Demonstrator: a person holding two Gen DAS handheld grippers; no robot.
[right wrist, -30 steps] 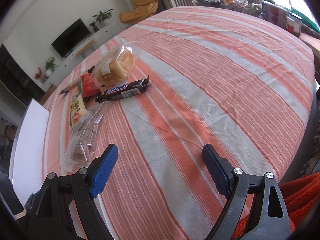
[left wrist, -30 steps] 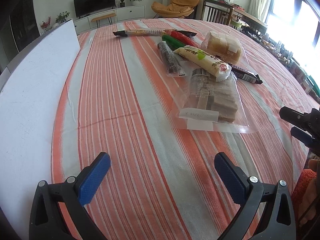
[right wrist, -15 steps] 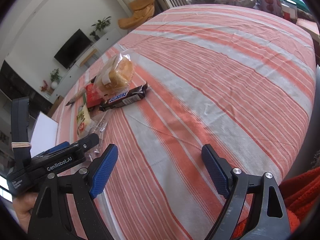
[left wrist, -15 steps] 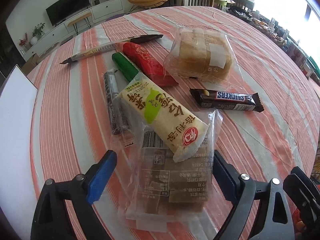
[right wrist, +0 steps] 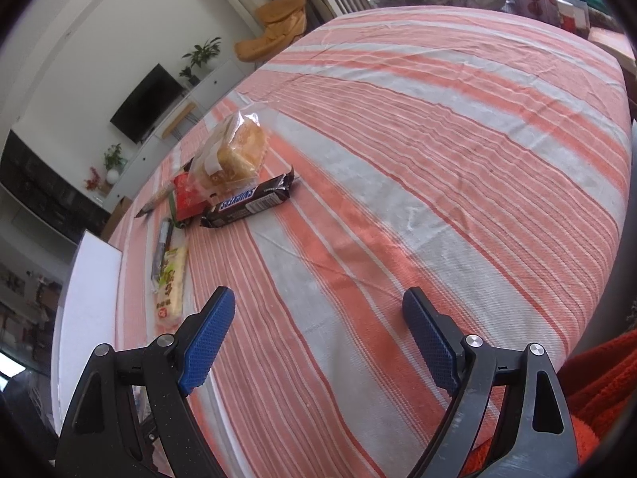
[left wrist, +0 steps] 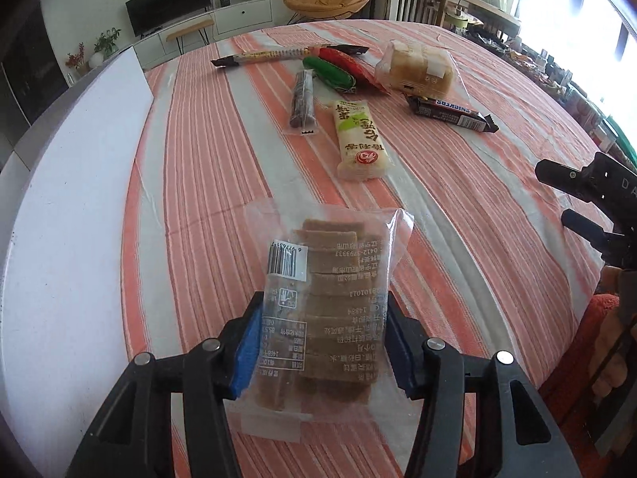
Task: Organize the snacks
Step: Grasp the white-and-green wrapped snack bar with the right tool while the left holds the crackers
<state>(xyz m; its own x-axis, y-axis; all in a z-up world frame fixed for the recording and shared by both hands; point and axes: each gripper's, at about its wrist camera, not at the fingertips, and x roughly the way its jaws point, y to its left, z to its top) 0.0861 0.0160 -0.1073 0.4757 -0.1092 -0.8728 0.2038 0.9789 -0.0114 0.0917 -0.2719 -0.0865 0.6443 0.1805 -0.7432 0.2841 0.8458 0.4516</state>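
My left gripper point(left wrist: 318, 342) is shut on a clear bag of brown crackers point(left wrist: 330, 298) and holds it above the striped tablecloth point(left wrist: 458, 207). Farther back lie a cream snack pack with green print point(left wrist: 360, 139), a dark thin bar point(left wrist: 303, 97), a green pack point(left wrist: 328, 71), a red pack point(left wrist: 350, 65), a long striped stick point(left wrist: 286, 53), a bread bag point(left wrist: 418, 69) and a Snickers bar point(left wrist: 452, 113). My right gripper point(right wrist: 318, 338) is open and empty over bare cloth; the Snickers bar point(right wrist: 249, 201) and bread bag point(right wrist: 235, 155) lie ahead to its left.
A white board point(left wrist: 67, 207) lies along the table's left side; it also shows in the right wrist view point(right wrist: 89, 298). The right gripper's body point(left wrist: 589, 207) shows at the left wrist view's right edge. Chairs and a cluttered table stand beyond the far edge.
My left gripper closed on the cracker bag and pulled it back, away from the other snacks. The cream pack that rested on it now lies on the cloth. The right gripper stayed open.
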